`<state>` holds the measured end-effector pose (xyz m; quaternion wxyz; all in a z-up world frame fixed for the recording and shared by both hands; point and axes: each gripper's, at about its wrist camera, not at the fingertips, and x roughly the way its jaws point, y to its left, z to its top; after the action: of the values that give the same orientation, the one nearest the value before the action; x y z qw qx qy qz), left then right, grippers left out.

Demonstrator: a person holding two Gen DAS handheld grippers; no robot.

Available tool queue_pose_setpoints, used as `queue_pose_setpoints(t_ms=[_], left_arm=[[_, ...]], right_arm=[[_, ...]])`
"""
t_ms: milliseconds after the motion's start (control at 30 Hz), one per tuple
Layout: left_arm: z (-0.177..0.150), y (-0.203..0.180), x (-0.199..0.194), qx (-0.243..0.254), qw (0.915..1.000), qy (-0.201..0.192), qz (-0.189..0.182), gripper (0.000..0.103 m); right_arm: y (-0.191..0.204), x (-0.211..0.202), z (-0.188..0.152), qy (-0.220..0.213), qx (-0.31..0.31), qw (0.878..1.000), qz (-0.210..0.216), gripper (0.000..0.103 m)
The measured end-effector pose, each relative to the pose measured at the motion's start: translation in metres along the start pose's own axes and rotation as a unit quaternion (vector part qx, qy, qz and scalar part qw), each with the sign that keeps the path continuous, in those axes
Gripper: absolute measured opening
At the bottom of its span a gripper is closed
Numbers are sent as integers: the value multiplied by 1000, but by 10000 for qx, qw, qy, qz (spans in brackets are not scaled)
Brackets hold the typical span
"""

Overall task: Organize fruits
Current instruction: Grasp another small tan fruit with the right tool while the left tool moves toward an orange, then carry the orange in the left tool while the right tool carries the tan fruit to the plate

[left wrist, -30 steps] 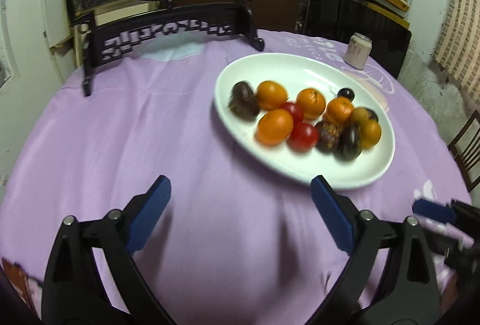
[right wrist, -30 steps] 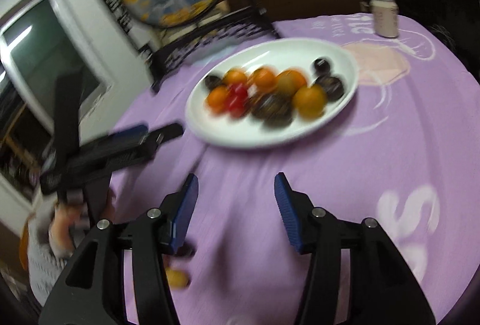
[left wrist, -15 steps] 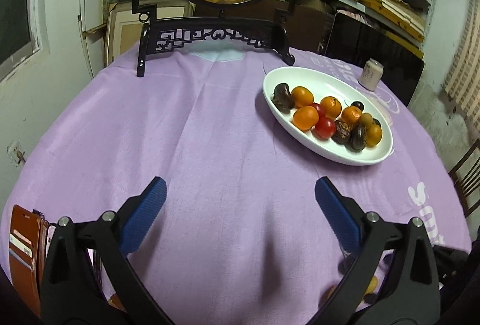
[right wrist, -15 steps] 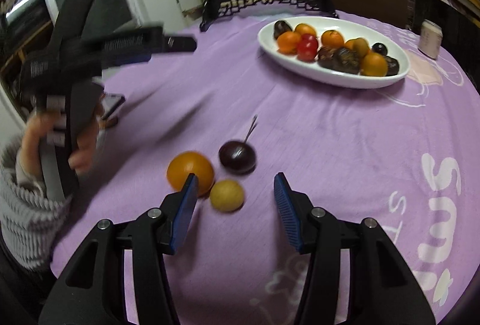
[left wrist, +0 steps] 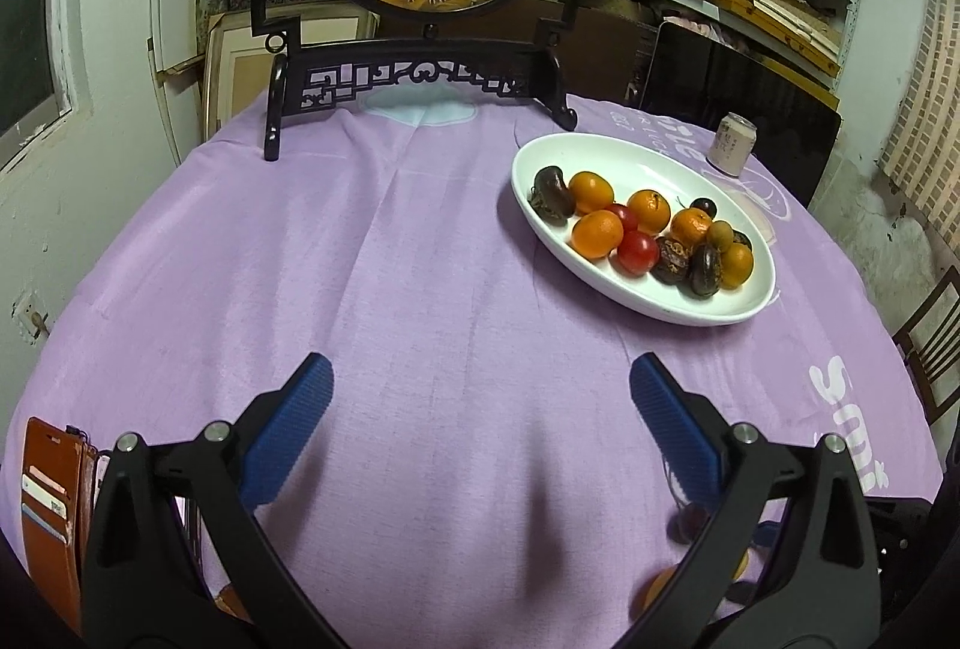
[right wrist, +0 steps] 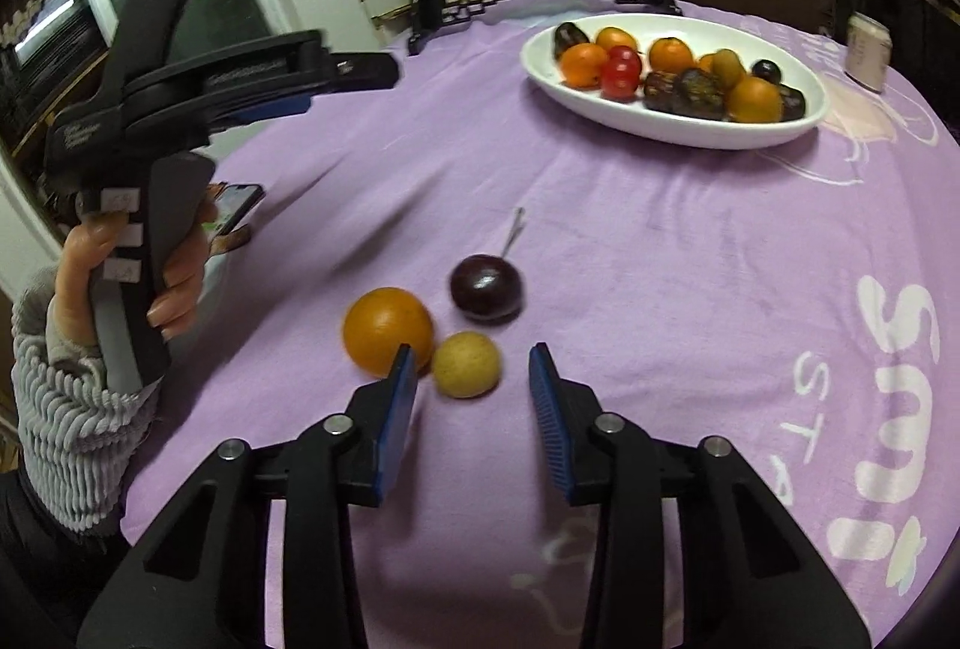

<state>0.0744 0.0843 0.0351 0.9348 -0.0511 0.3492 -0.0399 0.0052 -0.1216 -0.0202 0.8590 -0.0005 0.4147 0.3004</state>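
On the purple cloth (right wrist: 690,259): three loose fruits lie near its 6 o'clock edge.
Right gripper (right wrist: 474,379): jaws just narrowed, apart, touching nothing; small yellow round fruit (right wrist: 466,364) between the tips.
Round orange fruit (right wrist: 387,330): at 10 o'clock of the yellow one.
Dark purple stemmed plum (right wrist: 486,287): at 12 o'clock.
White oval dish (left wrist: 714,310): holds mixed fruit, at 1 o'clock.
Left gripper (left wrist: 480,409): spread wide, empty.

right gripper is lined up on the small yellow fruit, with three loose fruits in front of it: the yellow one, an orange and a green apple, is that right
Not quite. The third loose fruit is a dark purple plum with a stem, not a green apple. The right wrist view shows it beside the orange and the small yellow fruit, with the right gripper lined up on the yellow one.
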Motion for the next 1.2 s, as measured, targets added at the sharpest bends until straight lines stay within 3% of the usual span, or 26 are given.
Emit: queue_pose_setpoints(t_ms=[500, 700, 867, 1000, 1100, 1133, 1200], left_arm=[[-7, -19, 9, 475, 9987, 146, 105, 101], [-31, -28, -4, 702, 9970, 240, -228, 101], [-64, -50, -25, 1329, 9873, 320, -805, 101], [-84, -67, -26, 1855, 9790, 487, -690, 101], [-85, -68, -28, 1879, 9778, 479, -798, 100], [-86, -68, -26, 1869, 9776, 532, -809, 99], [-86, -68, -20, 1820, 9772, 662, -875, 84]], right_arm=[[12, 13, 0, 183, -212, 9996, 46, 24], [-19, -9, 8, -236, 297, 9990, -243, 24], [-51, -24, 12, -491, 907, 9942, -311, 24], [-57, -28, 12, -527, 1012, 9929, -322, 24], [-55, -29, 11, -516, 1004, 9931, -332, 24], [-55, -28, 12, -512, 1001, 9931, -333, 24], [-54, -27, 13, -500, 989, 9933, -338, 24]])
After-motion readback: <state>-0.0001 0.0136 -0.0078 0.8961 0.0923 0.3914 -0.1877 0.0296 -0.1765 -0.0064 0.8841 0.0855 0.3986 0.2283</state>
